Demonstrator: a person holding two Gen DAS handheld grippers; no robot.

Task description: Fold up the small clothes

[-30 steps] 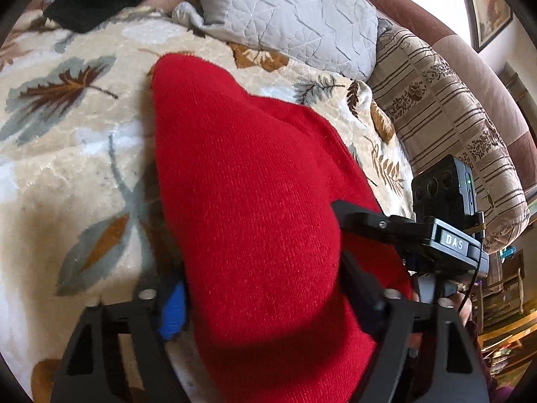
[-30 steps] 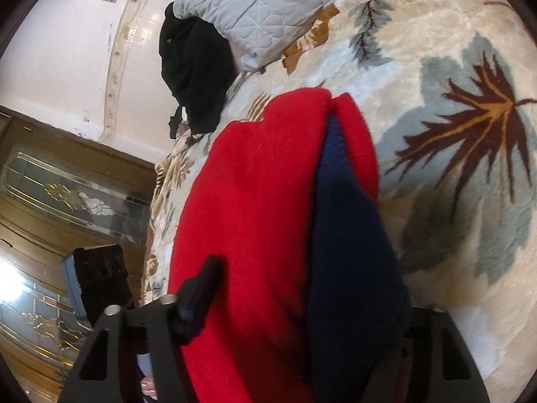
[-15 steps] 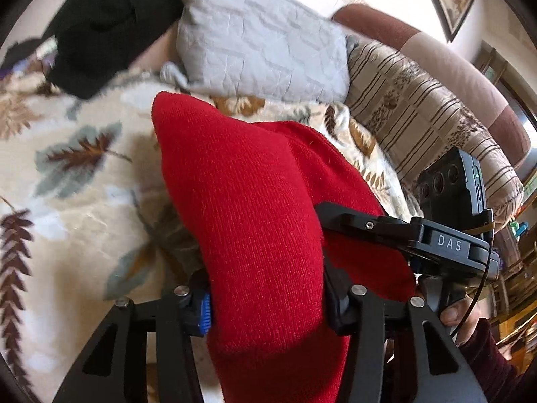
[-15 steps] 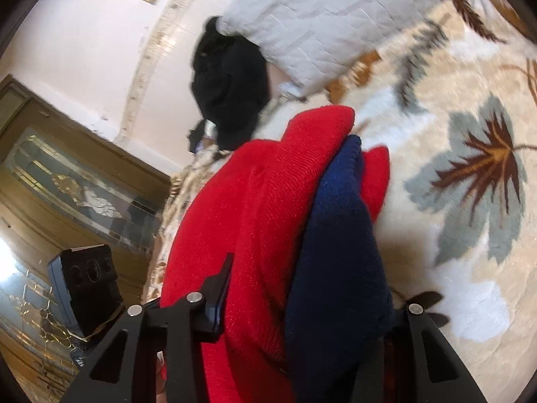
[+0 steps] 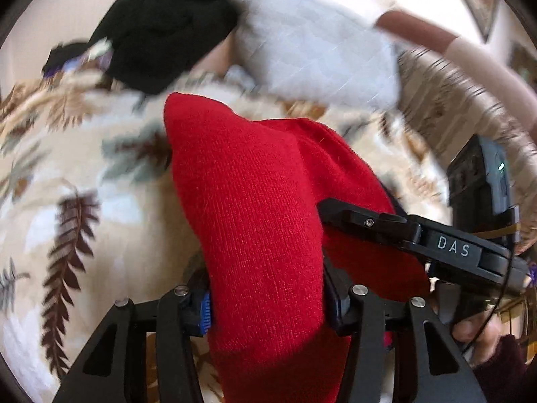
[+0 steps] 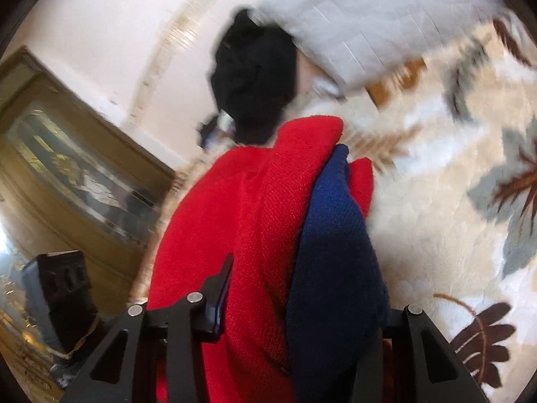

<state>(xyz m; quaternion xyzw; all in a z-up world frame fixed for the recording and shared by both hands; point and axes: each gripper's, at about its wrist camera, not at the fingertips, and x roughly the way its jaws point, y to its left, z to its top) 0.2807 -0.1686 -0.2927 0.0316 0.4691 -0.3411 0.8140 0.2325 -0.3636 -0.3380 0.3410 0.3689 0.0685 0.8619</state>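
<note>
A red knitted garment (image 5: 255, 208) with a navy blue part (image 6: 335, 255) hangs lifted above a leaf-patterned blanket (image 5: 100, 221). My left gripper (image 5: 268, 305) is shut on a thick red fold of it. My right gripper (image 6: 302, 312) is shut on the red and navy layers together; it also shows in the left wrist view (image 5: 352, 218), clamped on the same garment at its right side. The garment's lower part is hidden below both frames.
A black garment (image 5: 167, 27) lies at the far edge of the blanket beside a grey quilted pillow (image 5: 319, 53). A striped cushion (image 5: 453, 100) and the sofa back are at the right. A wooden glazed door (image 6: 67, 174) is on the left.
Both grippers have lifted the garment up off the blanket and tilted upward; the black garment and pillow have come more into view. Both grips are unchanged. The current frames are motion-blurred.
</note>
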